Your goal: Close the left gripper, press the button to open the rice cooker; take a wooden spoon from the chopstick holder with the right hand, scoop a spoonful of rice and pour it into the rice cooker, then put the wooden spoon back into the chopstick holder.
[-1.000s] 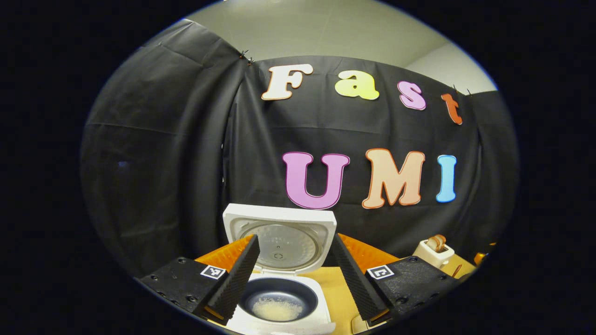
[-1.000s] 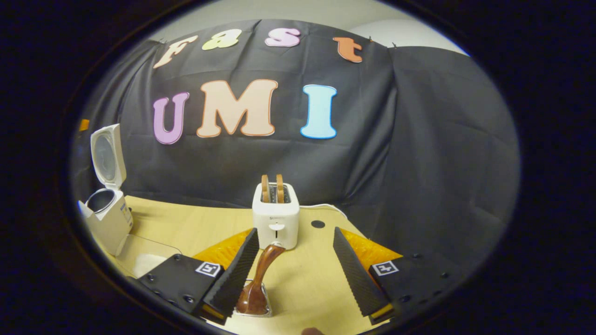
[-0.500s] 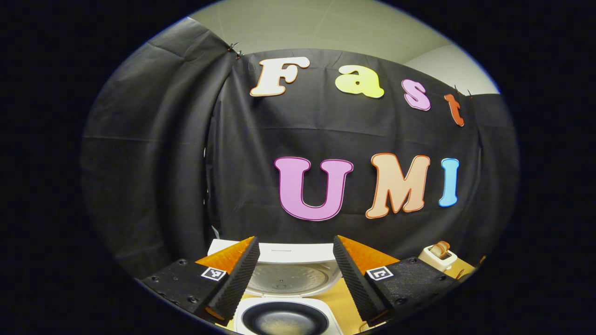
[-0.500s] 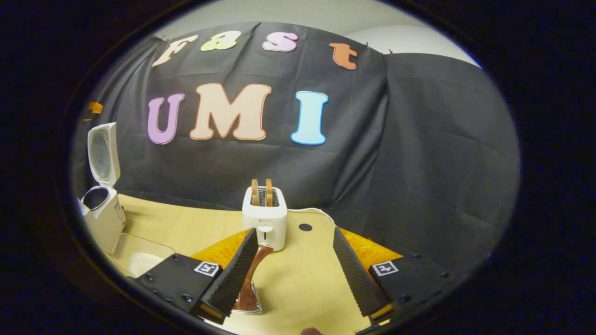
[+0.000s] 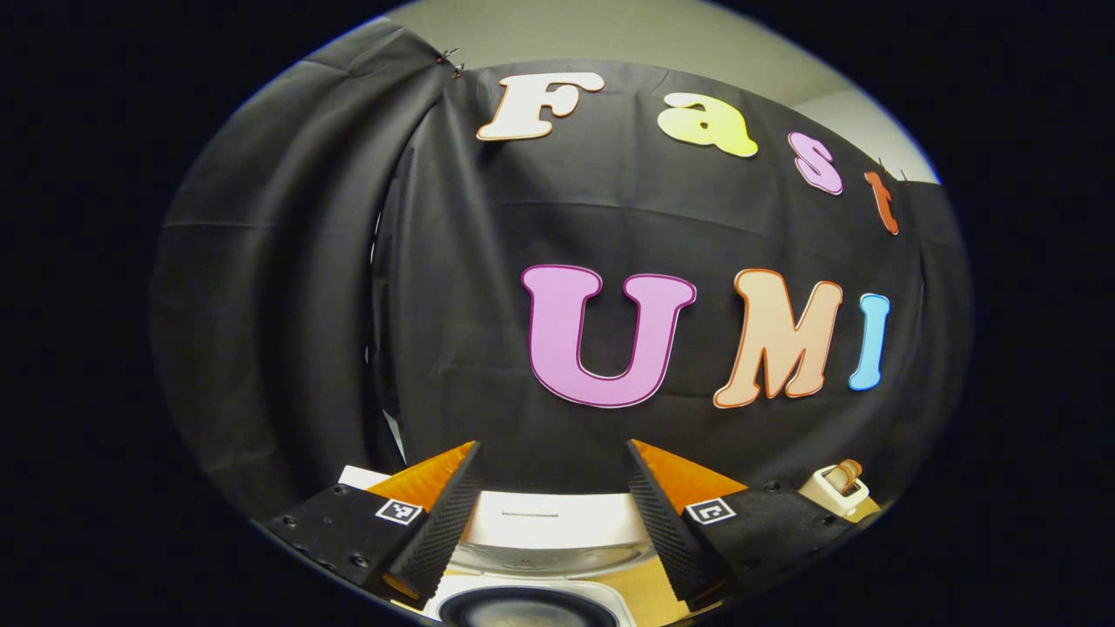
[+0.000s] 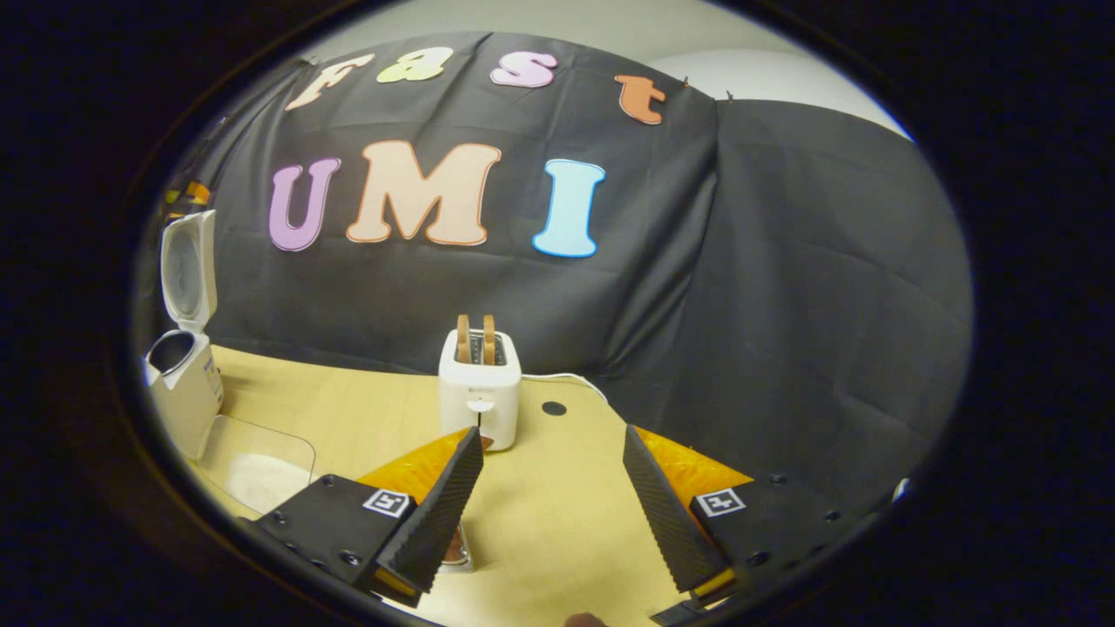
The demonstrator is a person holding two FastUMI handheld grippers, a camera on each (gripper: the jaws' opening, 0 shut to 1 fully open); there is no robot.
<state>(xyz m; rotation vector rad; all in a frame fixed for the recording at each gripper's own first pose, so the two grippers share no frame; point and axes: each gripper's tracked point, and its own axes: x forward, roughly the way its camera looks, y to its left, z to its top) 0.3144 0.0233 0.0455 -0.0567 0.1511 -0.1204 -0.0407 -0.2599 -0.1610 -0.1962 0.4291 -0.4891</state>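
2 grippers, both spread wide with nothing between the fingers.

Left gripper (image 5: 550, 514): jaws apart, nothing gripped, hovering above the rice cooker (image 5: 531, 540) and pointed mostly at the booth wall. Lid up: white lid edge and grey underside visible between the fingers, dark inner pot rim at the very bottom of the left gripper view. Contents of the pot not readable from that angle. Toaster (image 5: 836, 489) with a brown slice sticking up, low at right.

Right gripper (image 6: 550, 514): jaws apart, nothing gripped, over the light wooden table (image 6: 348, 409). Brown wooden spoon (image 6: 454, 550) mostly hidden behind the left finger, standing in the chopstick holder (image 6: 463, 560), of which just a shiny corner peeks out near the bottom of the right gripper view. Cannot tell whether finger and spoon touch.

Also in the right gripper view: rice cooker (image 6: 185, 383) far left on the table, lid upright, pot open. Clear container (image 6: 261, 461) holding white rice just beside it, nearer the camera. White toaster (image 6: 479, 392) centred behind the fingers with 2 slices up, white cable trailing right, small dark round hole (image 6: 554, 407) in the tabletop next to it.
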